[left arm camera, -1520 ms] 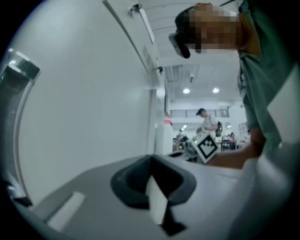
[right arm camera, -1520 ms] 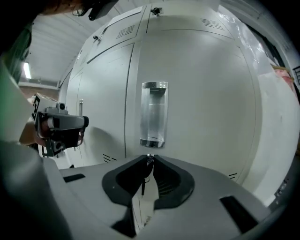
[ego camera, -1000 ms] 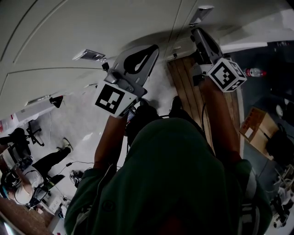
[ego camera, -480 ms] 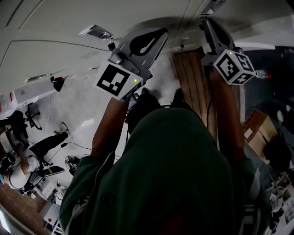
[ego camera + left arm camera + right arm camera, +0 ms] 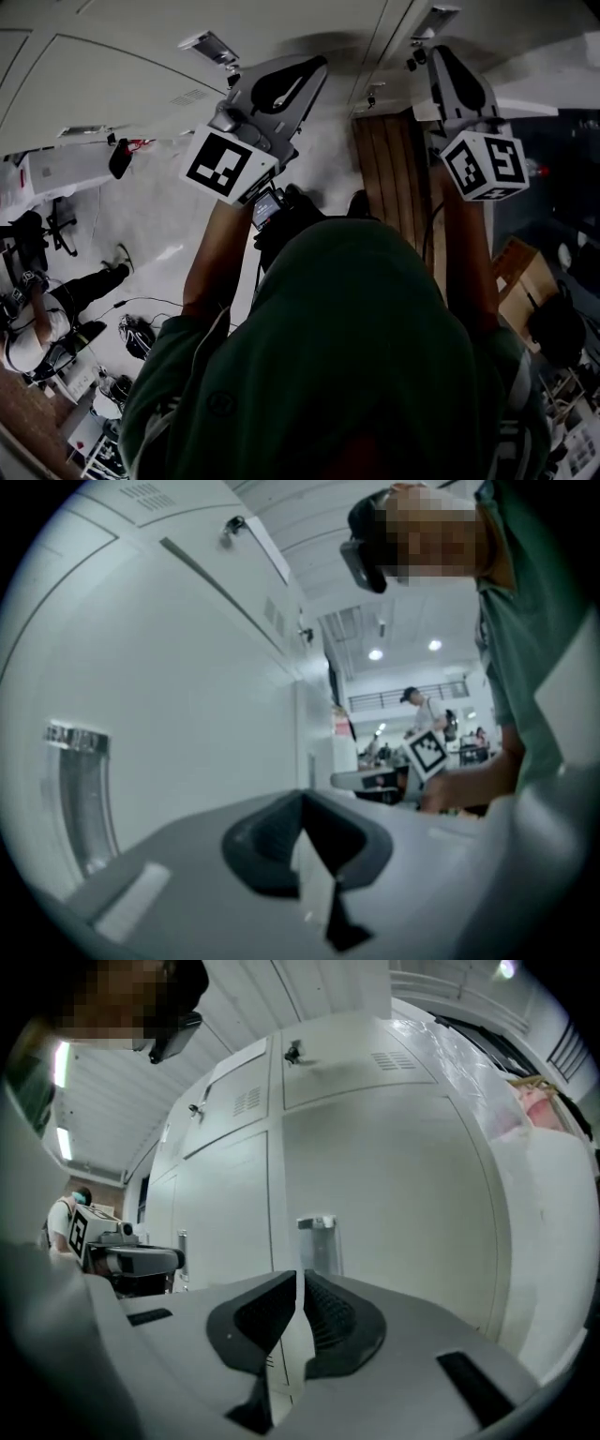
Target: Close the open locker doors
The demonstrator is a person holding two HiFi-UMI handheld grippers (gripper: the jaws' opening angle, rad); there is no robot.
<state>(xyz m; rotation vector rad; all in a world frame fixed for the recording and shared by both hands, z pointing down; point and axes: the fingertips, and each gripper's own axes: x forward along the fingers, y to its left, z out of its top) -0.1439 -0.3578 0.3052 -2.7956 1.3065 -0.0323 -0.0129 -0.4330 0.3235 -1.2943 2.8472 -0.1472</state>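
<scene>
The left claw (image 5: 302,808) and right claw (image 5: 298,1283) are both clenched, empty. The locker doors (image 5: 375,1176) stand straight ahead of the right claw, an upright handle (image 5: 317,1241) beyond its tips. From the left claw they lie leftward.

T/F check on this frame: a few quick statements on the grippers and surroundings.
1. The left gripper has its jaws wide apart. False: they are together, with nothing between them.
2. The right gripper holds nothing. True.
3. The right gripper grips the locker handle. False: the handle is on the door ahead, not between its jaws.
4. Wooden slats show between the two arms in the head view. True.
5. The person's top is red. False: it is dark green.
</scene>
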